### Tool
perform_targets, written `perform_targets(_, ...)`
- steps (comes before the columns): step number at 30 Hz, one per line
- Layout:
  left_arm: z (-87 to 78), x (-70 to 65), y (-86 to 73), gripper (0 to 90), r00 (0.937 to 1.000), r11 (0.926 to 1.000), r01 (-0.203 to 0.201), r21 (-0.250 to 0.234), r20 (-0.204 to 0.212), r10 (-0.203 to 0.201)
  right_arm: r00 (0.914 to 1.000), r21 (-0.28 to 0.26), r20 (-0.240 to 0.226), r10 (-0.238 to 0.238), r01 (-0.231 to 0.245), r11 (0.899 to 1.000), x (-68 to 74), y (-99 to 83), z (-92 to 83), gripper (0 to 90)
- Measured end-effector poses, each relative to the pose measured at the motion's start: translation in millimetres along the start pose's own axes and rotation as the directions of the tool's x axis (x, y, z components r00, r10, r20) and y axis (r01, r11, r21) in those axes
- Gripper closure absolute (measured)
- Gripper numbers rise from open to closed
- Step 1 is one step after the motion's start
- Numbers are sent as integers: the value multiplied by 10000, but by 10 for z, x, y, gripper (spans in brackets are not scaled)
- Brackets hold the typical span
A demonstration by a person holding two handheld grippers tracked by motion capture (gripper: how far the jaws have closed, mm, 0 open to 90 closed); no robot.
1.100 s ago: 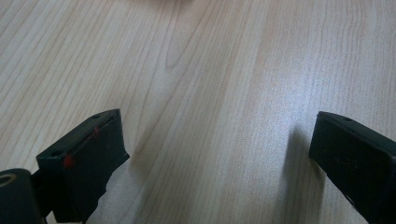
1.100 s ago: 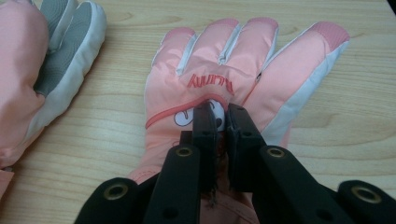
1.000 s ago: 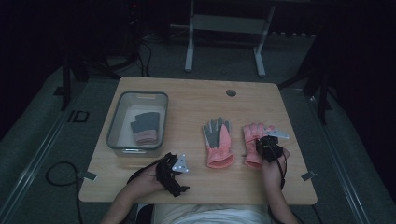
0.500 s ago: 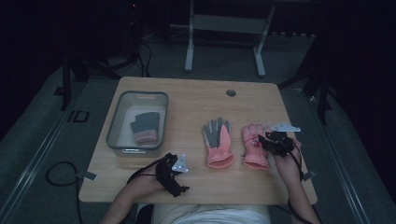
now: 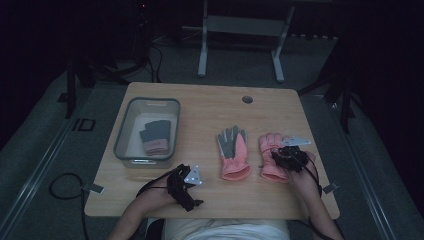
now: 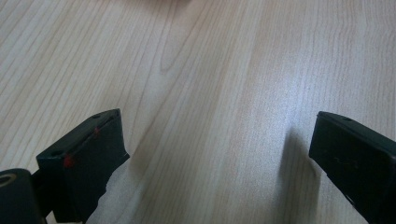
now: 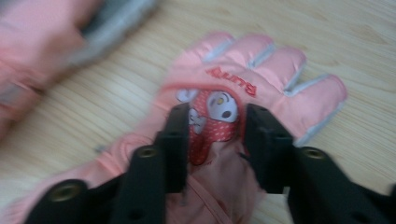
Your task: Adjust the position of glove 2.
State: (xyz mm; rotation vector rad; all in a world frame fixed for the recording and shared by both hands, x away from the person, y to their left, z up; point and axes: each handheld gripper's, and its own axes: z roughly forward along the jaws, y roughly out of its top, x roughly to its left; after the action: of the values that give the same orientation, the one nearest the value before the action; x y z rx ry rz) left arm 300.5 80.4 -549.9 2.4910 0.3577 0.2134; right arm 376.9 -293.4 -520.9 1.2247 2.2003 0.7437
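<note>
Since the earlier frames the right gripper [image 5: 280, 156] has drawn back from the far edge of the pink padded glove with the cartoon patch [image 5: 273, 159] and now sits over the glove's middle; the glove lies where it lay, flat on the light wooden table [image 5: 210, 112]. Its jaws opened, then have just been closing a little, and in the right gripper view they stand either side of the red-and-white patch, the glove's back between them; whether the pads press the fabric cannot be told through the blur. That glove [image 7: 243, 93] is pink quilted cloth, grey piping between the fingers, red lettering above the patch, fingers pointing away from the gripper. Just beside the gripper toward the other hand lies a second pink glove, grey palm up [image 5: 233, 152]. The left gripper [image 5: 186, 186] has kept its place near the table's near edge, jaws spread wide over bare wood, nothing between them. Beyond it stands a clear plastic bin [image 5: 146, 131] holding a small grey glove with pink cuff [image 5: 156, 135].
</note>
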Motion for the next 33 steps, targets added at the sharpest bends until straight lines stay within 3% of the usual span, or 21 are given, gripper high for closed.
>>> perform_targets(2, 4, 4, -3, 32, 10000, 10000, 39, -1, -9, -39, 9995, 139, -199, 249, -247, 9996, 13, -28, 68, 726)
perform_targets(7, 5, -3, 0, 32, 10000, 10000, -17, 59, -59, 17, 9988, 163, 0, 484, -484, 9987, 37, -18, 89, 847)
perform_targets(10, 11, -11, 4, 32, 10000, 9999, -14, 102, -78, 15, 9956, -48, -72, 935, -936, 9956, 11, 0, 39, 871)
perform_targets(16, 0, 5, -2, 32, 10000, 10000, 34, 26, 37, -34, 9918, -578, -70, 1274, -1276, 9901, -23, 136, -156, 876)
perform_targets(20, 0, 5, -8, 32, 10000, 10000, 18, 77, -32, -18, 9917, -1169, 59, 1285, -1269, 9850, -28, 296, -374, 876)
perform_targets(25, 1, 1, -4, 32, 10000, 9999, -15, 115, -51, 16, 9964, -1742, 25, 847, -830, 9812, 44, 514, -599, 875)
perform_targets(33, 5, 10, -12, 31, 10000, 9999, 22, 103, -89, -21, 9983, -2301, -467, 335, -434, 9722, 201, 750, -735, 874)
